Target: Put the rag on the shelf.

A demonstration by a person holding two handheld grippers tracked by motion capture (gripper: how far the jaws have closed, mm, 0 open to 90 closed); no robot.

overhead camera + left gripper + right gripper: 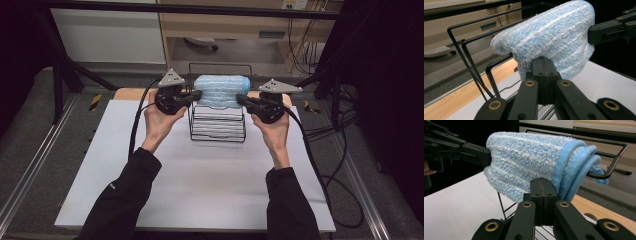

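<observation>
So both my grippers are clamped shut on the folded blue towel (220, 91): left gripper (196, 96) pinching its left end, right gripper (242, 100) its right. Towel's long axis runs straight between them, draped over the wire rack (218, 131) directly below.

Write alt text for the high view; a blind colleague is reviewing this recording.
A person's two hands hold grippers at either end of a folded blue towel draped over a black wire rack. The left gripper and right gripper are both shut on its ends. The rack stands on a white table.
</observation>
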